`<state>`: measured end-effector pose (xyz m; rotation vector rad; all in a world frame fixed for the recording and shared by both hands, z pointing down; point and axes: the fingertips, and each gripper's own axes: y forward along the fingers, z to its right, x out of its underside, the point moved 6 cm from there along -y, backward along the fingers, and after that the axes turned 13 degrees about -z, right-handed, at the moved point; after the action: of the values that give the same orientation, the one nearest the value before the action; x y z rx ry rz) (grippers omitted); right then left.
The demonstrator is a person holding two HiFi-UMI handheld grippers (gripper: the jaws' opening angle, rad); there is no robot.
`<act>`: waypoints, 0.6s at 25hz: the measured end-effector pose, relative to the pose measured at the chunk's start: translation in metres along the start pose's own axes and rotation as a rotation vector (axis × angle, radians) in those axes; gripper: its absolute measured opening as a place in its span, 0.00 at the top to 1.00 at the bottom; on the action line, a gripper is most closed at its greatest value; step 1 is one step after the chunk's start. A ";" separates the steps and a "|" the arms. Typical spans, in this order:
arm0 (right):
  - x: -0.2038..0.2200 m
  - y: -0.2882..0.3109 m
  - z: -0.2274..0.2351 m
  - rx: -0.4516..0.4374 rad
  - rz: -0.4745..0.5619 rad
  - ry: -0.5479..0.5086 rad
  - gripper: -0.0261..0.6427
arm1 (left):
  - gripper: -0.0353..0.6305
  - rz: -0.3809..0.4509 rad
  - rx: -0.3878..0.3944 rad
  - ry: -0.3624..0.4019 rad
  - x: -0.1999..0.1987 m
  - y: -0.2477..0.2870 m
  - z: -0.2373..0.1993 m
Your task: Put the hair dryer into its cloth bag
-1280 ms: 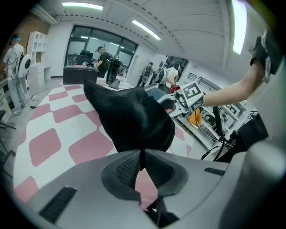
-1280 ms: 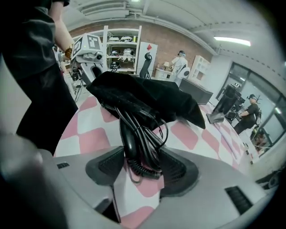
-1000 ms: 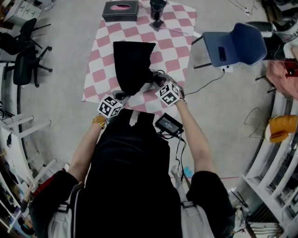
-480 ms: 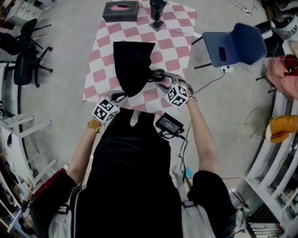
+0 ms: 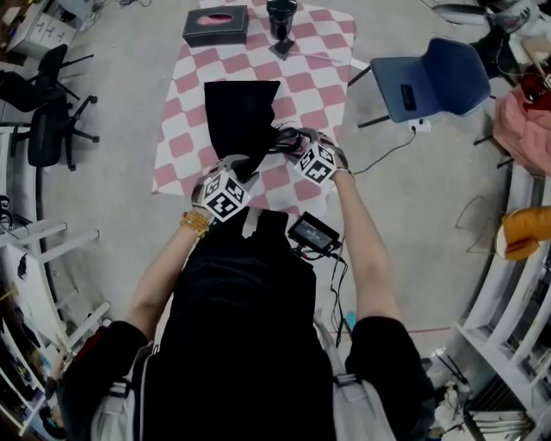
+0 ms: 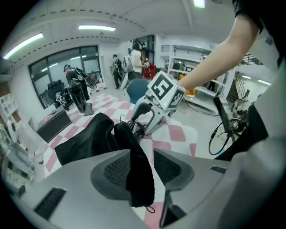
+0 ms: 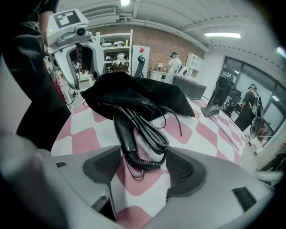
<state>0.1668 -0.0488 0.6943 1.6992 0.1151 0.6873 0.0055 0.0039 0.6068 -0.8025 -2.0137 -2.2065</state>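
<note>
The black cloth bag lies on the pink-and-white checked table. The hair dryer's head is inside the bag's mouth, while its black handle and looped cord stick out toward me. My right gripper stands over the handle's end and coiled cord, its jaws opening and its pads clear of them. My left gripper is at the bag's near edge. Its jaws are opening too. A fold of black cloth hangs between them against the left pad, with a gap to the right pad.
A black tissue box and a black stand sit at the table's far end. A blue chair stands to the right, office chairs to the left. A cable runs across the floor.
My left gripper has moved right, closer to the bag's near end. My right gripper went a little right, then back left and toward the bag. The bag and dryer lie where they were.
</note>
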 end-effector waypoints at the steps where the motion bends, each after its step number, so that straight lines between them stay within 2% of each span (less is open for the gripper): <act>1: -0.001 0.000 -0.001 0.007 -0.003 0.009 0.51 | 0.71 -0.028 -0.015 -0.002 0.000 0.006 -0.002; 3: -0.003 -0.002 -0.006 0.030 -0.008 0.027 0.51 | 0.72 -0.067 -0.036 -0.017 0.000 0.015 -0.006; 4: -0.003 -0.003 -0.011 0.036 -0.009 0.029 0.51 | 0.77 -0.069 -0.039 -0.028 -0.001 0.016 -0.009; 6: 0.000 -0.005 -0.019 0.045 -0.011 0.007 0.51 | 0.83 -0.039 -0.029 -0.051 -0.003 0.012 -0.011; 8: 0.002 -0.013 -0.023 0.073 0.006 -0.045 0.51 | 0.84 0.015 -0.009 -0.066 -0.004 0.002 -0.013; 12: -0.019 -0.049 -0.011 0.096 0.170 -0.078 0.51 | 0.85 0.076 -0.022 -0.055 0.004 -0.017 -0.018; 15: -0.061 -0.064 0.022 0.116 0.248 -0.090 0.51 | 0.84 0.100 -0.052 -0.111 0.014 -0.019 -0.026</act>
<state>0.1466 -0.0778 0.6107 1.8722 -0.1231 0.7977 -0.0228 -0.0137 0.5946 -1.0293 -1.9228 -2.2130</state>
